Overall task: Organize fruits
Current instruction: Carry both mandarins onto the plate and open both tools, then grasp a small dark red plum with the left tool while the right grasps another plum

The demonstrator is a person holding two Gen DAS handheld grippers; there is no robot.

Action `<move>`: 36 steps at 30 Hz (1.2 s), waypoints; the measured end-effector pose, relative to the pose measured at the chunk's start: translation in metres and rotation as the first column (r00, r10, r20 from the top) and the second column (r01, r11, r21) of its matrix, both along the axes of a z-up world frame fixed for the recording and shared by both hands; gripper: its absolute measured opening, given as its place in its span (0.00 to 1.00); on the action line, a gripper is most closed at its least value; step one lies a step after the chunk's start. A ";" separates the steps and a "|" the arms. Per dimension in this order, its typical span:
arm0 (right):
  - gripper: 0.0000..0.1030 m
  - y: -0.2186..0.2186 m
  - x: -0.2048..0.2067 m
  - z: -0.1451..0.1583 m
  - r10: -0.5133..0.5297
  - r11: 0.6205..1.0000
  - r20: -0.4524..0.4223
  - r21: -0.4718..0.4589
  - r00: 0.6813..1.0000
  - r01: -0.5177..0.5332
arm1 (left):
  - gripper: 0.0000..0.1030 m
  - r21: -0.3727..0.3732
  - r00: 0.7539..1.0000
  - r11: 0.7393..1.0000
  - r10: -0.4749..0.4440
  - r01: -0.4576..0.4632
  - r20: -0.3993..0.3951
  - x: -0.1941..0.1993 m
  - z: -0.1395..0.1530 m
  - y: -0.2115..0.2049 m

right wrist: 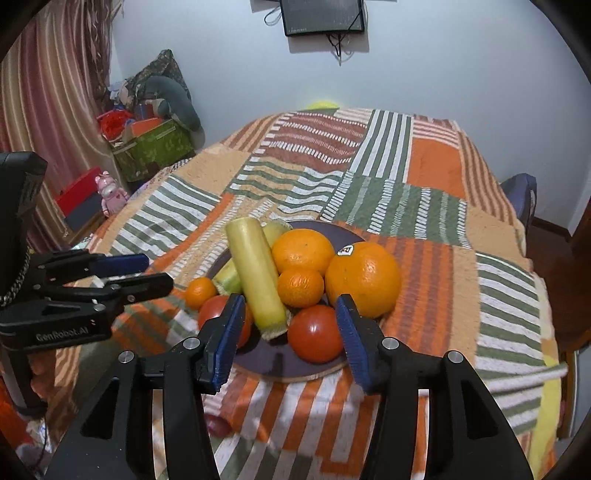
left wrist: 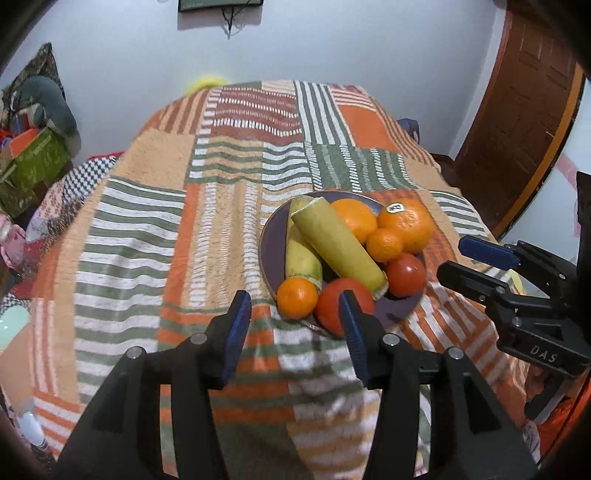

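Note:
A dark plate [left wrist: 271,254] [right wrist: 273,360] on the patchwork blanket holds fruit: two yellow-green cylinders [left wrist: 338,247] [right wrist: 255,273], two big oranges [left wrist: 406,223] [right wrist: 364,278], small mandarins [left wrist: 297,297] [right wrist: 300,287] and two red tomatoes [left wrist: 406,273] [right wrist: 316,338]. My left gripper [left wrist: 293,314] is open and empty just in front of the plate's near-left edge. My right gripper [right wrist: 290,317] is open and empty, hovering at the plate's near edge with the front tomato between its fingers' line. Each gripper shows in the other's view, the right one [left wrist: 476,262] and the left one [right wrist: 144,271].
The striped blanket [left wrist: 147,229] covers a bed or table that fills both views. A green box [right wrist: 151,147] with clutter and a pink toy [right wrist: 110,192] stand at the left by a curtain. A wooden door [left wrist: 517,122] is at the right. A screen [right wrist: 321,14] hangs on the wall.

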State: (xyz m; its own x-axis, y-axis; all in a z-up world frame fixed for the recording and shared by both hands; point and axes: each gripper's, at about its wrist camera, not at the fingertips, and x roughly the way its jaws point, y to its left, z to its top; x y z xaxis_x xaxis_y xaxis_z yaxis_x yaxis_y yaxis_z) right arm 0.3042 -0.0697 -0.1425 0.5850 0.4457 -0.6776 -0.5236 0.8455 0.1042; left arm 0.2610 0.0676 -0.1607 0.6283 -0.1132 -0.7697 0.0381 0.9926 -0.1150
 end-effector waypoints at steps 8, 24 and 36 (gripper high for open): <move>0.48 -0.005 -0.040 0.006 0.003 1.000 0.003 0.001 1.000 -0.003 | 0.53 0.002 1.000 1.000 0.000 0.000 0.023 -0.046 0.018 0.000; 0.48 -0.004 -0.089 -0.006 0.004 1.000 -0.046 0.029 0.999 -0.003 | 0.54 -0.013 0.995 0.999 -0.043 0.042 -0.095 -0.111 -0.018 -0.028; 0.48 -0.009 -0.099 -0.023 -0.012 1.000 -0.101 0.022 0.995 0.014 | 0.46 -0.023 0.981 0.998 -0.063 0.060 -0.185 -0.119 -0.058 -0.043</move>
State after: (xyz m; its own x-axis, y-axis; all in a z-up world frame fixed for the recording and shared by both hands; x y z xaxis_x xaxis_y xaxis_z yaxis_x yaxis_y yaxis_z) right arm 0.2055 -0.0787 -0.1654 0.5201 0.4544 -0.7232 -0.4988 0.8489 0.1747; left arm 0.1425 0.0248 -0.2184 0.4664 -0.1617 -0.8697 0.0754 0.9868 -0.1430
